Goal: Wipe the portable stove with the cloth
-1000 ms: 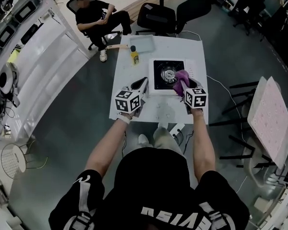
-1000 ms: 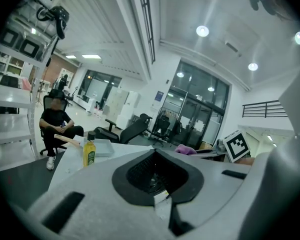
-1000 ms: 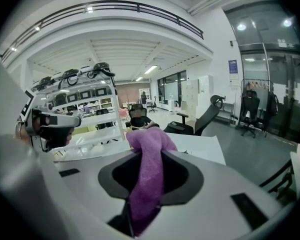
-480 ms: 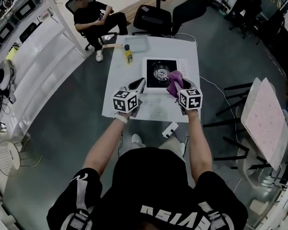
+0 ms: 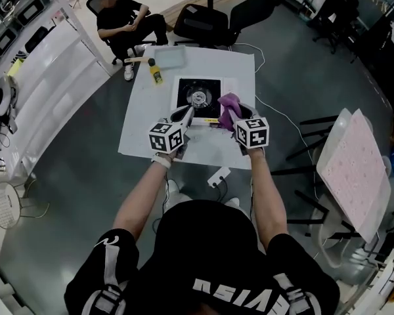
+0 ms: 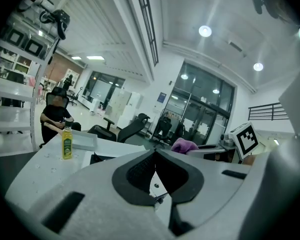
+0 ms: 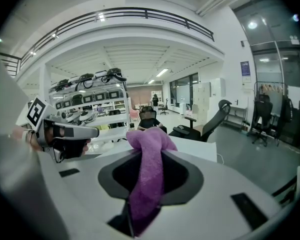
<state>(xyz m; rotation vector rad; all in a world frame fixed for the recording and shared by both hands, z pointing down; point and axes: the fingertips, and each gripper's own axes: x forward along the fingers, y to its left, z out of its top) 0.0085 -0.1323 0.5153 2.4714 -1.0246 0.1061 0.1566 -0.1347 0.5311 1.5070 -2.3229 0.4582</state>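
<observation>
Head view: portable stove (image 5: 198,98) sits mid-worktop (image 5: 144,136). Yellow bottle (image 5: 155,76) and tray (image 5: 167,56) are at the far edge, a seated person (image 5: 121,21) beyond. Purple cloth (image 5: 227,105) is over the stove's front-right corner; can't tell if it's touching. Left hand-held gripper (image 5: 184,117) is at the stove's front edge, right hand-held gripper (image 5: 231,115) just beside it.

Left gripper view: jaw tips pressed together, nothing between them. Bottle and tray off to the left.

Right gripper view: jaws pinching the cloth, which bunches up over the tips and hangs down between the pads.
</observation>
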